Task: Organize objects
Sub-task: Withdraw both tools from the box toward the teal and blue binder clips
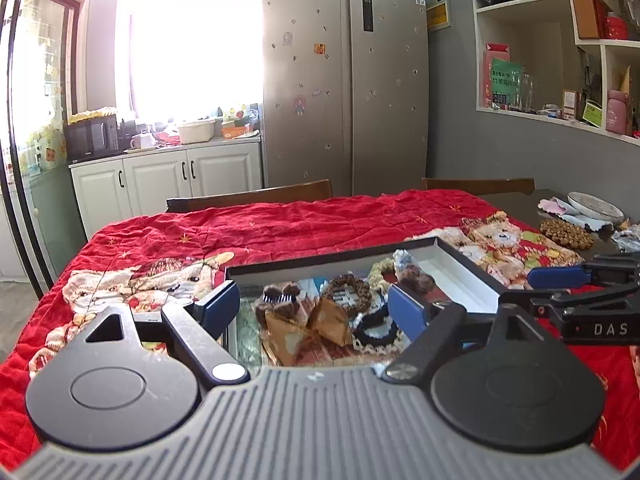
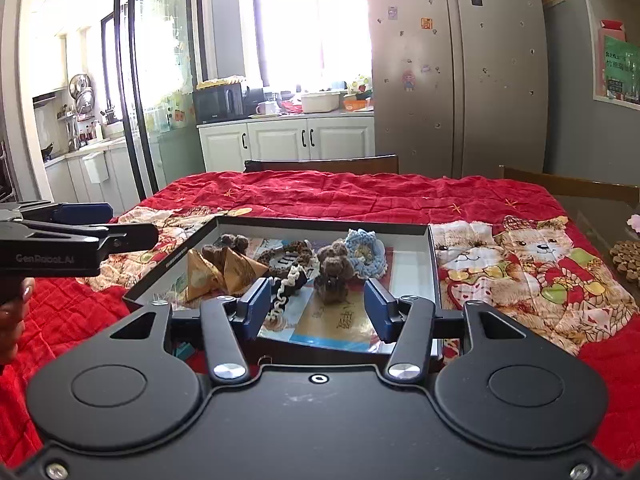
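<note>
a kitchen-dining room with a tall grey fridge (image 1: pixel 344 80) and white cabinets (image 1: pixel 168 184) lies behind a table (image 1: pixel 560 200) covered by a red quilted blanket (image 2: pixel 340 196) printed with teddy bears. near the middle of the blanket sits a shallow black box (image 2: pixel 320 222) with a white inner wall, and most of the small things appear to be gathered in it already: two golden pyramid packets (image 2: pixel 224 272) toward its left side, a brown crocheted scrunchie (image 2: pixel 288 258) behind them, a brown plush bear (image 2: pixel 334 276) near the centre, a light blue crocheted piece (image 2: pixel 366 250) toward the far right, and a black-and-cream scrunchie (image 2: pixel 286 290) near the front edge. the right end of the box looks bare. at the table's far right edge a white plate (image 1: pixel 596 206) and a brown beaded mat (image 1: pixel 566 234) lie outside the box, so some sorting may be left. the left gripper (image 1: pixel 312 304) hovers over the box with its fingers apart, holding nothing; the right gripper (image 2: pixel 316 304) hovers at the front edge, fingers likewise apart and holding nothing.
</note>
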